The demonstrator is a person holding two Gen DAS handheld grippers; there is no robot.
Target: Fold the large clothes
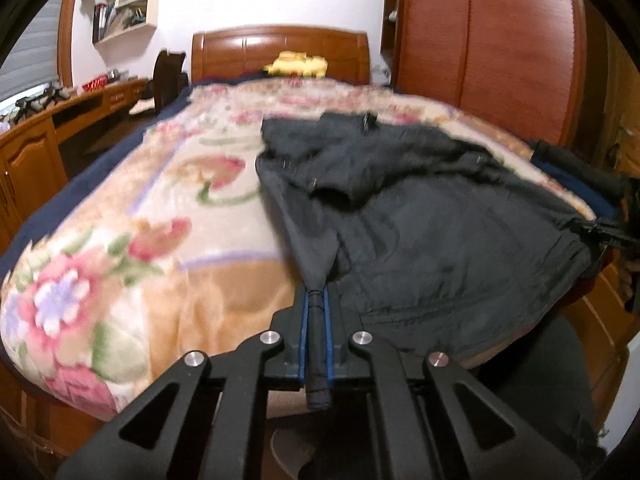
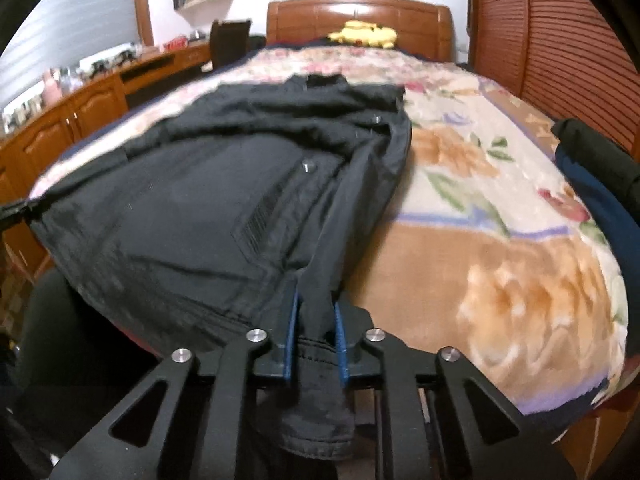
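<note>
Nearest, my left hand-held gripper point(image 1: 316, 304) and right hand-held gripper point(image 2: 316, 316) each clamp the black jacket's point(image 2: 208, 184) hem; it lies beyond them across the floral blanket point(image 1: 120, 216), wooden headboard point(image 1: 280, 54) behind.

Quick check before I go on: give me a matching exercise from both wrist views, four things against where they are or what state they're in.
Things:
1. black jacket
2. left gripper
3. yellow plush toy
4. floral blanket

Places or states:
A. by the headboard at the far end of the bed
B. covering the bed, under the garment
C. spread out, its near edge gripped at both corners
D. jaws shut on a bunched dark hem

Pairs: 1-C, 2-D, 3-A, 4-B
</note>
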